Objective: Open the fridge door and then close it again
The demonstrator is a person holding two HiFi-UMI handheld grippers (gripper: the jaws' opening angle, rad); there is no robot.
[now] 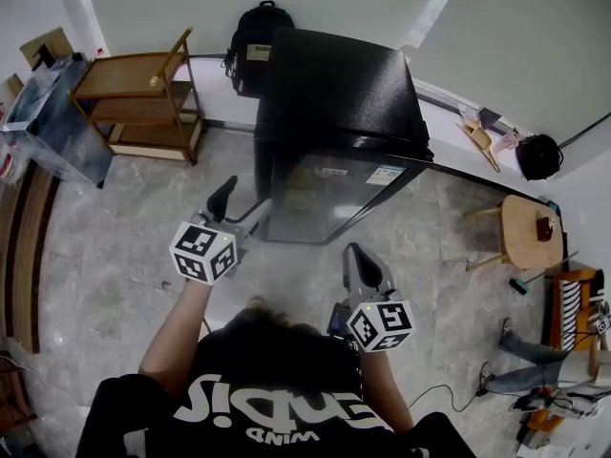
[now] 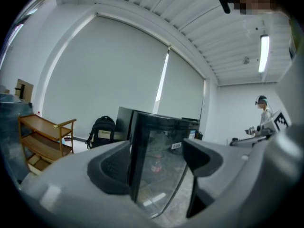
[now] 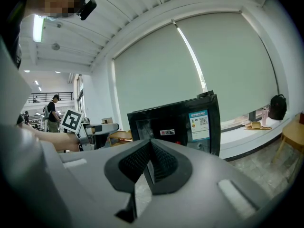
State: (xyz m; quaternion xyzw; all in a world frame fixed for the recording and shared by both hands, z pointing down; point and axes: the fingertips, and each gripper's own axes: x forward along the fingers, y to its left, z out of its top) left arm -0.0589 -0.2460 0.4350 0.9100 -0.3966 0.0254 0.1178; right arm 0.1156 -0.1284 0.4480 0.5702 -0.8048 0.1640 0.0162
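A small black fridge [image 1: 334, 93] with a glass door [image 1: 325, 198] stands on the tiled floor just ahead of me. My left gripper [image 1: 241, 206] is open at the door's left edge. In the left gripper view the door's dark edge [image 2: 137, 160] runs upright between the spread jaws of the left gripper [image 2: 156, 163]; contact cannot be told. A red bottle shows behind the glass. My right gripper [image 1: 361, 256] hangs lower and nearer to me, short of the fridge, shut with nothing in it. In its own view the right gripper [image 3: 151, 158] has its pads pressed together below the fridge front [image 3: 175, 125].
A wooden shelf cart [image 1: 143, 93] stands at the left, and a black backpack [image 1: 250, 46] leans on the wall behind the fridge. A round wooden stool [image 1: 530, 232] is at the right. A person [image 2: 262, 110] stands far off.
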